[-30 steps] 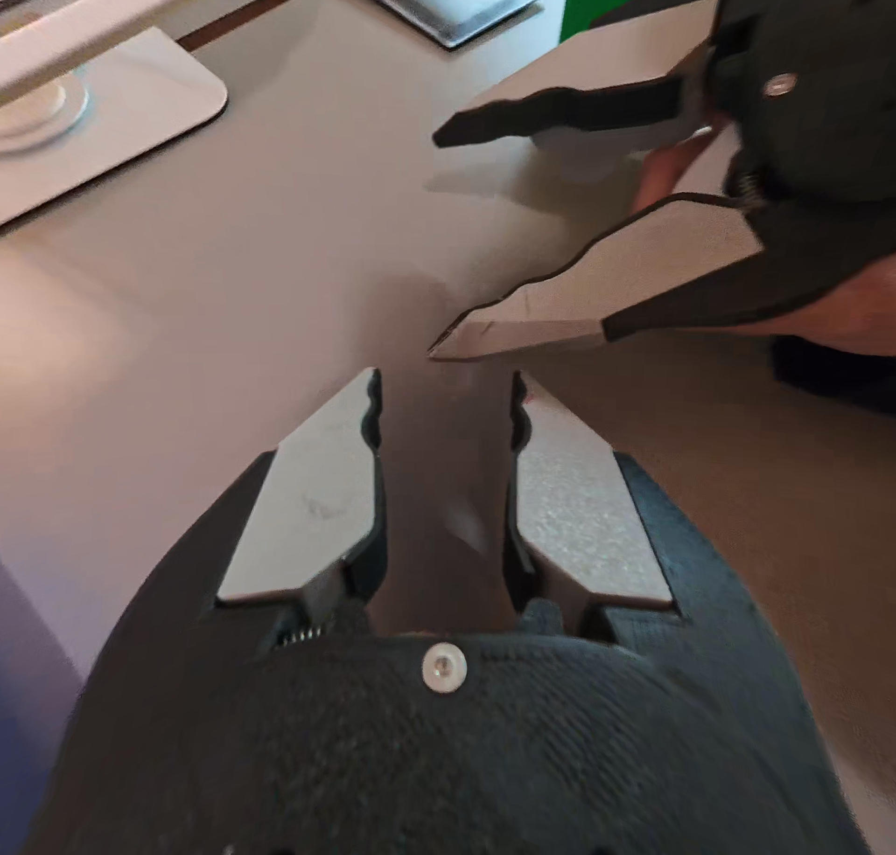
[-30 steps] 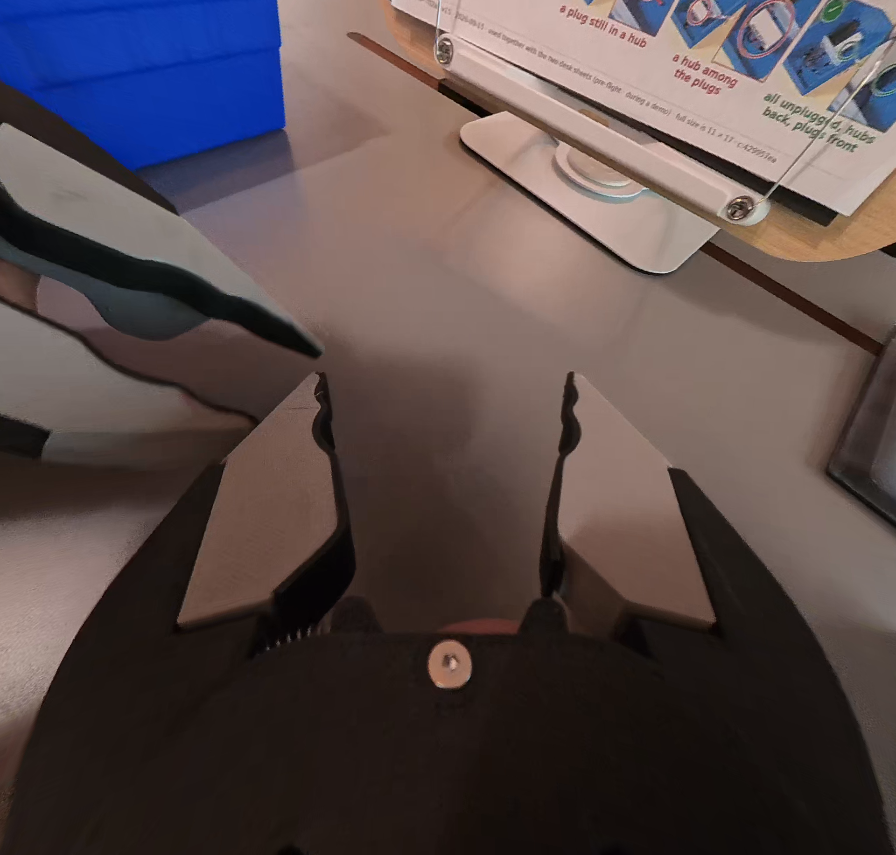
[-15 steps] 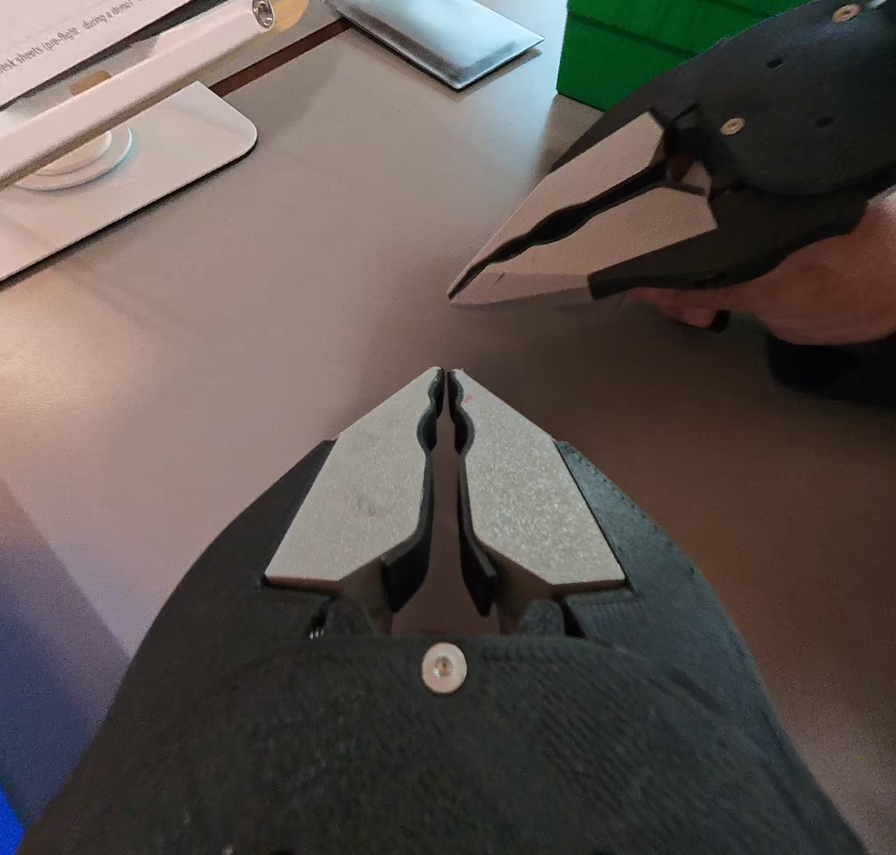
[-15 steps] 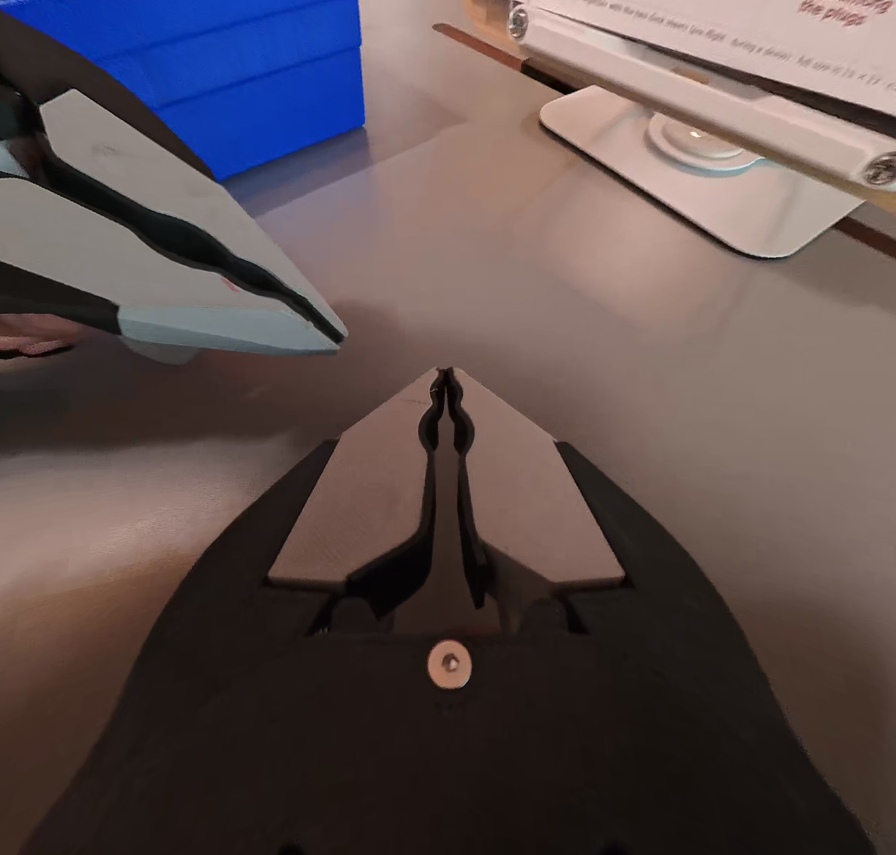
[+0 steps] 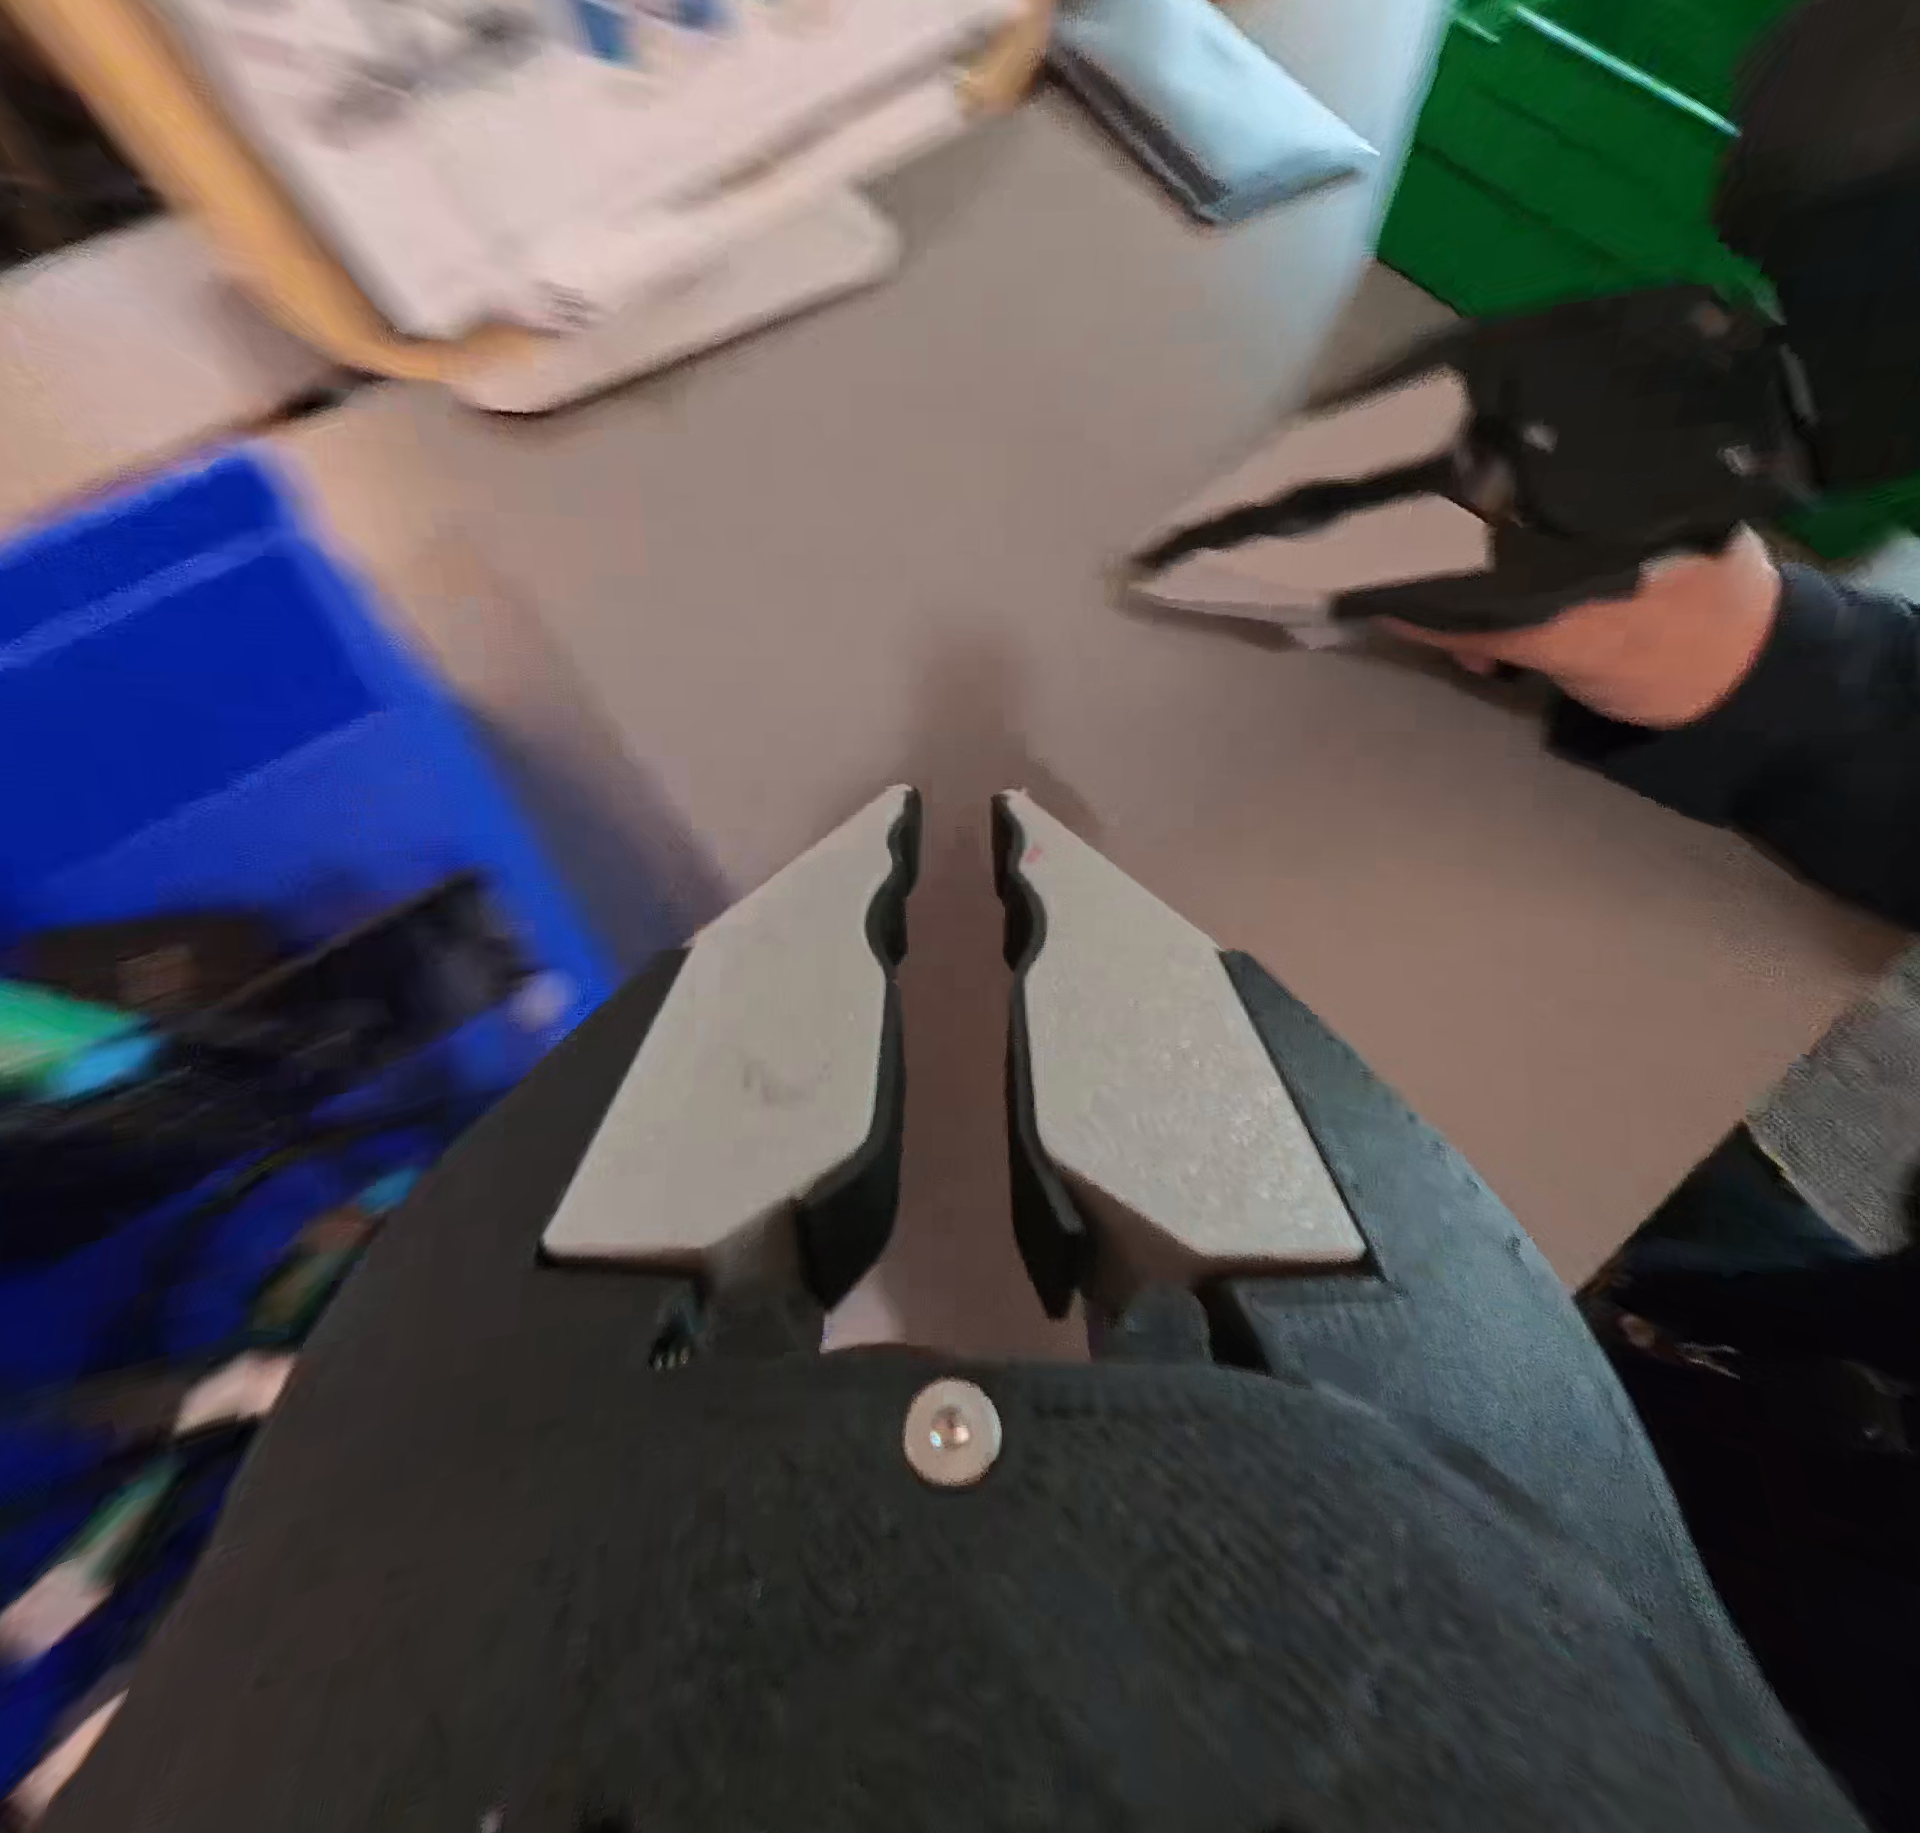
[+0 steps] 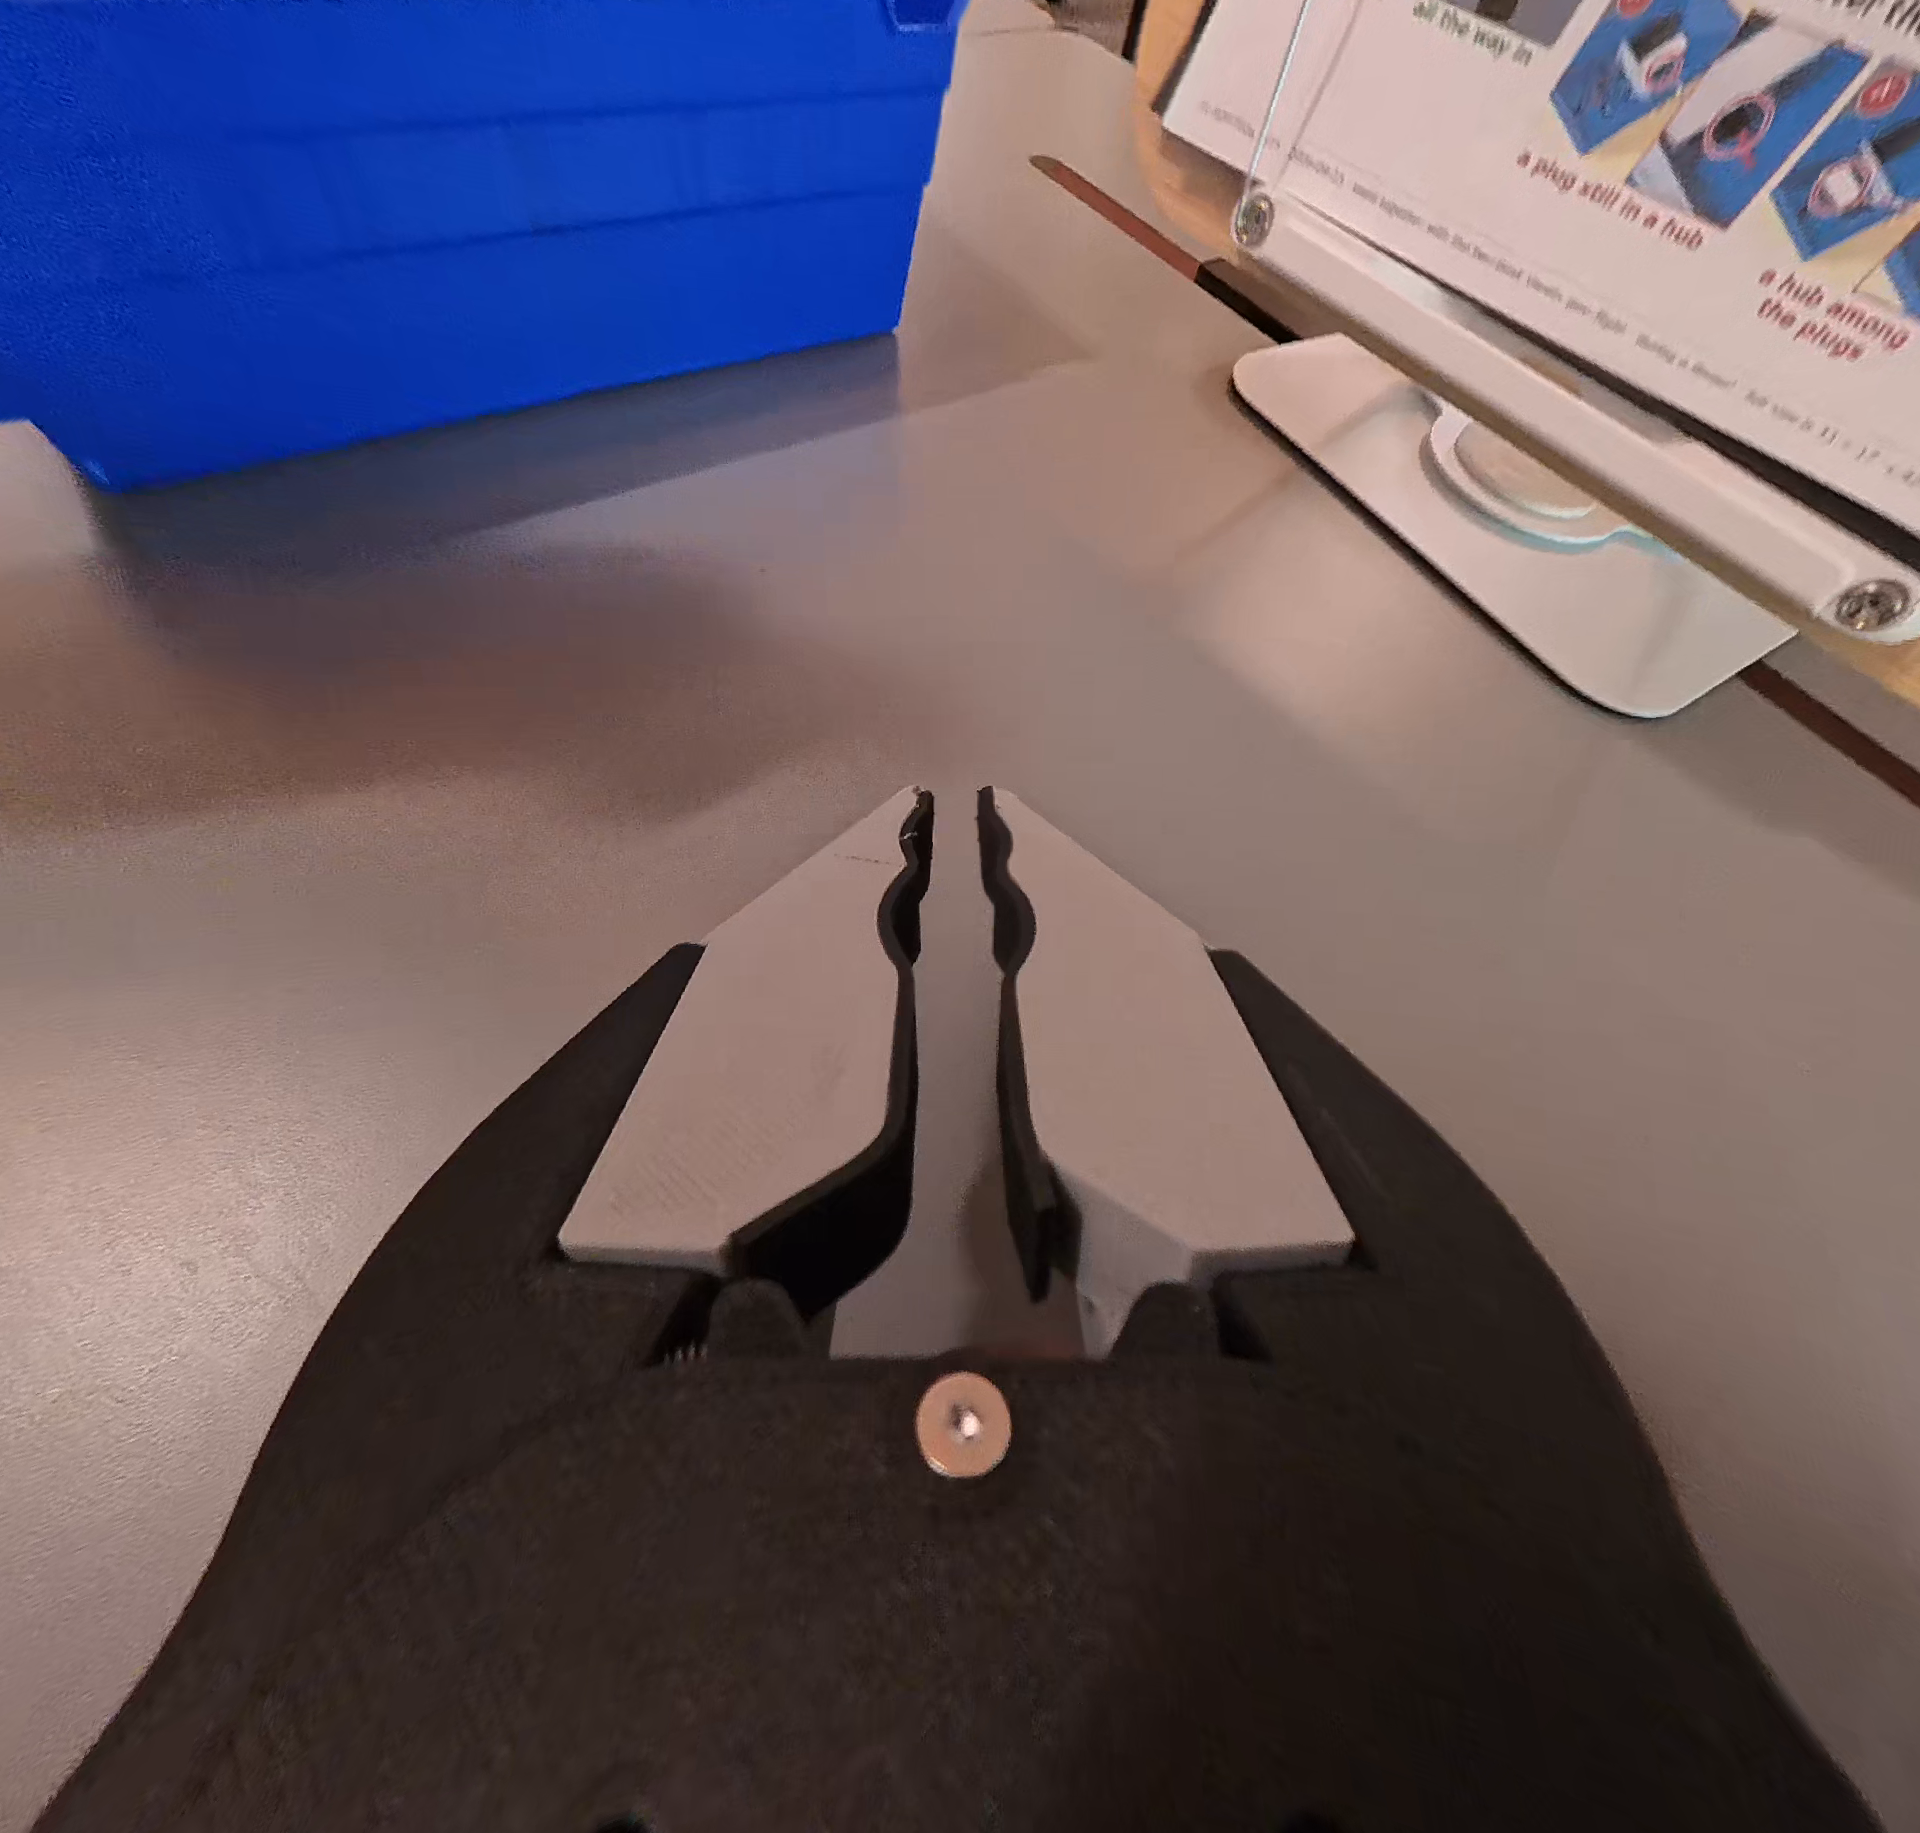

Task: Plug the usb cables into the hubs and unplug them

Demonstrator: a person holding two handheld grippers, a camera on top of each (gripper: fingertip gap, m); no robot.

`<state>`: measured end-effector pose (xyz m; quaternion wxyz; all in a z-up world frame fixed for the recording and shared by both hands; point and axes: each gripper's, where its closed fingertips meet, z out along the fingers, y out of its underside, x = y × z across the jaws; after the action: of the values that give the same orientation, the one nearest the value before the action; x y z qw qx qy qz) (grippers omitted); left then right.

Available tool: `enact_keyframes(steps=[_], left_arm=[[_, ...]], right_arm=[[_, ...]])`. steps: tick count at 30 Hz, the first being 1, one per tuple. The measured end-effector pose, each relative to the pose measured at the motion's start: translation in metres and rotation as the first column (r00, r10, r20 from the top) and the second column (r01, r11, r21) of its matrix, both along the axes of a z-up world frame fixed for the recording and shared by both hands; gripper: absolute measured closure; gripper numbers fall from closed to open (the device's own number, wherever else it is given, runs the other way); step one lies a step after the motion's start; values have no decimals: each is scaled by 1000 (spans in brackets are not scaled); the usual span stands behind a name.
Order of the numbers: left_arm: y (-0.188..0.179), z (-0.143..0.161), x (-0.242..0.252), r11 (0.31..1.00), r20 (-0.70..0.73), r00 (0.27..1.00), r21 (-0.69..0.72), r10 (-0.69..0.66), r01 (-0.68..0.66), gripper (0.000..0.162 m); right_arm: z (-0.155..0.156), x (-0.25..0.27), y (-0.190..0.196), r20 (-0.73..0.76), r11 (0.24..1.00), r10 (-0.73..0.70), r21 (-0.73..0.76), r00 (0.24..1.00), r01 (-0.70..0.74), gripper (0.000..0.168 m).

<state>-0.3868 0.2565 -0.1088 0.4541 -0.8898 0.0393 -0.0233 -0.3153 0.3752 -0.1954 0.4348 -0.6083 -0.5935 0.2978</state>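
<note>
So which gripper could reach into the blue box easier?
Left, probably. The left gripper hangs right beside the blue box, with the box's inside in its view. The right gripper sees the box farther off across the table. Both are empty, fingers slightly apart.

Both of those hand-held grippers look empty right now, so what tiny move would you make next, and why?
Probably ease the left hand-held gripper towards the blue bin beside it. Both it and the right hand-held gripper are slightly open, empty, over bare table; the bin holds dark, blurred items.
</note>
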Motion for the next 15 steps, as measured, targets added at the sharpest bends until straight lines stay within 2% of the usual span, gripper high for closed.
enact_keyframes(steps=[1, 3, 4, 6, 8, 10, 13, 15], left_arm=[[-9, 24, -28, 998, -24, 997, -3, 68, -68, 141], [-15, 66, -97, 975, -135, 967, -18, 215, -219, 125], [-13, 80, -139, 949, -215, 929, -21, 302, -314, 124], [-2, 89, -215, 889, -326, 850, -60, 413, -454, 111], [22, 65, -259, 860, -283, 859, -169, 426, -482, 109], [40, 28, -295, 813, -269, 854, -279, 445, -512, 109], [39, -26, -338, 691, -362, 814, -433, 454, -578, 106], [36, -47, -350, 643, -388, 808, -490, 444, -589, 108]], right_arm=[[3, 0, -2, -5, 1000, 5, 13, 1000, -5, 162], [6, 0, -6, -9, 999, 12, 39, 1000, -12, 162], [8, 0, -7, -11, 999, 13, 51, 1000, -13, 162], [10, 0, -8, -14, 998, 14, 67, 1000, -13, 162], [10, 1, -8, -14, 998, 15, 67, 1000, -14, 162], [10, 1, -6, -15, 998, 10, 66, 1000, -9, 161], [10, 3, 1, -15, 998, -7, 58, 1000, 8, 161], [11, 4, 5, -20, 999, -16, 37, 1000, 17, 160]])
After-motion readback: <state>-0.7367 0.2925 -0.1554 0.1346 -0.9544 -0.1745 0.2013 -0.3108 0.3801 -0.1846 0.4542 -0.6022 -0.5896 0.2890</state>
